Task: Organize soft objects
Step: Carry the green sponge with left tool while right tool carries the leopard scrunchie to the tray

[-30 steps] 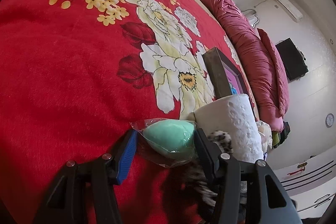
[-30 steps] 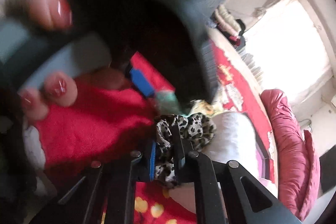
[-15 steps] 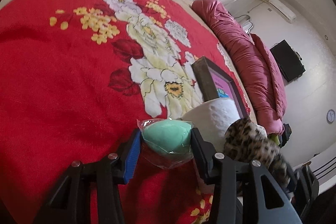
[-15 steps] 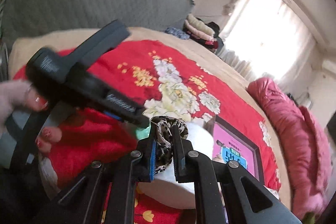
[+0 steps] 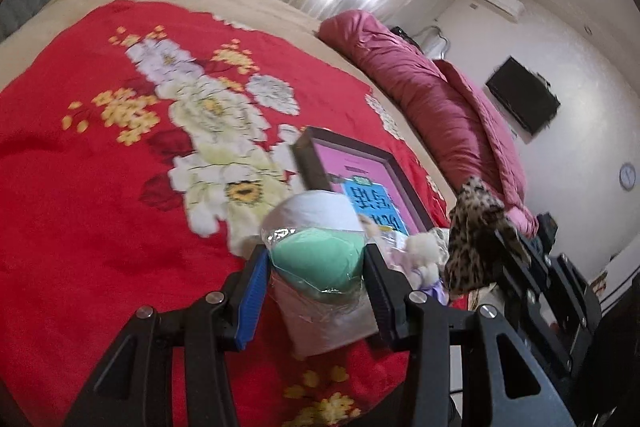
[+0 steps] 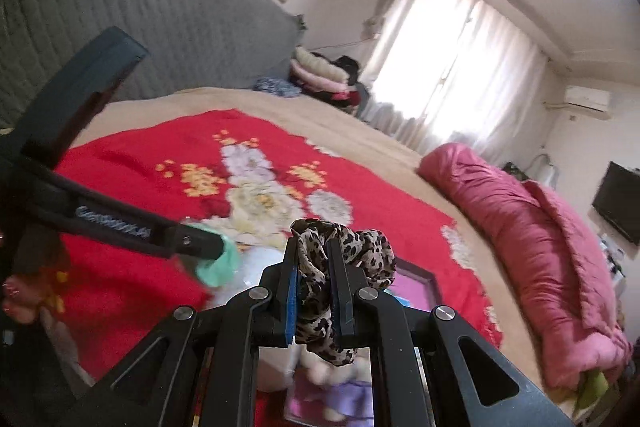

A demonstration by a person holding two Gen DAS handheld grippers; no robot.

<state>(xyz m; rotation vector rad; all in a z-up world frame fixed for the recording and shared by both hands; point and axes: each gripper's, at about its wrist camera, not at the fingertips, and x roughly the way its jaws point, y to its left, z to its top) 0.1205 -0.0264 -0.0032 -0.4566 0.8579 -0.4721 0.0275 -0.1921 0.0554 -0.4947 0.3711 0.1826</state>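
While the left gripper (image 5: 316,263) hangs above the red flower blanket (image 5: 100,187), its jaws have just squeezed in and now press both sides of a green sponge egg (image 5: 318,261) in a clear wrapper. Just behind the egg stands a white paper roll (image 5: 316,205), and next to that is a dark-framed box with a pink and blue picture (image 5: 360,179). Farther right, the right gripper (image 6: 314,291) has its jaws almost shut, pinching a leopard-print scrunchie (image 6: 352,247) up in the air above the box. A pink quilt (image 6: 540,235) lies along the far right of the bed
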